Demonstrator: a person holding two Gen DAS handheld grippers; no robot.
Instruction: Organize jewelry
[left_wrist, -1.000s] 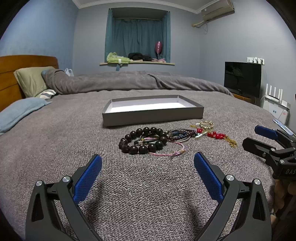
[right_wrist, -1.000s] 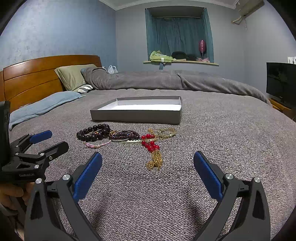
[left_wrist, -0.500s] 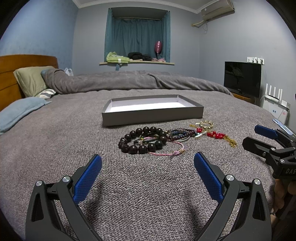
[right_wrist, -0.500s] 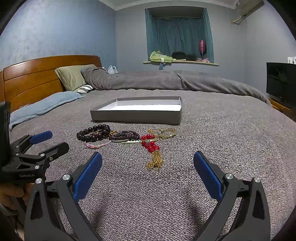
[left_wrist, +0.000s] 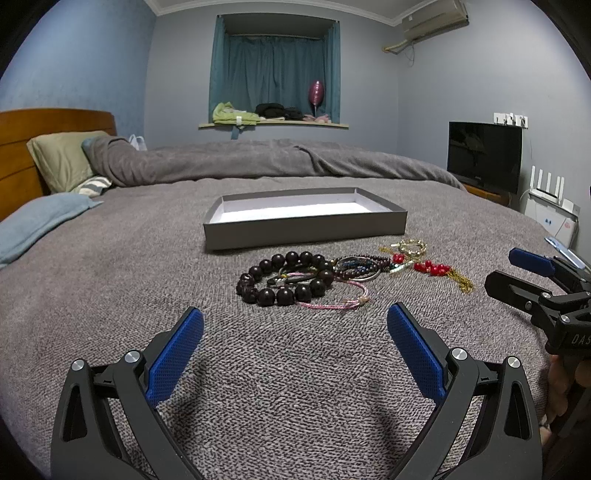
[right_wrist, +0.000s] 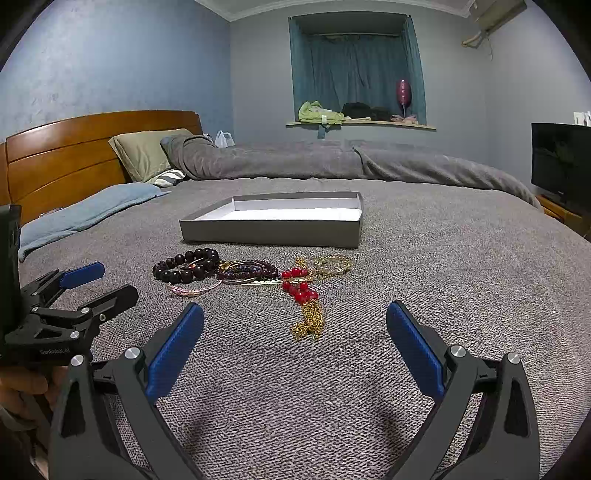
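Nothing picked yet: both grippers, left (left_wrist: 295, 332) and right (right_wrist: 295, 332), gape empty; next, pinch beads (left_wrist: 286, 277) at 12 o'clock for the tray (left_wrist: 303, 229).

bed cover (left_wrist: 110, 266), lower half of frame: coarse looped grey cloth, matt. tray (left_wrist: 303, 225), centre: matt grey card walls, paler matt white lining. dark bead bracelet (left_wrist: 284, 278): smooth, glossy. red beads (right_wrist: 299, 286): shiny, on a bright gold-toned metal chain (right_wrist: 310, 321). left gripper (left_wrist: 295, 339), bottom: matt black plastic arms, textured blue pads, bare metal screw heads. headboard (right_wrist: 74, 155), left: smooth varnished wood. tv screen (left_wrist: 484, 160), right: glossy black.
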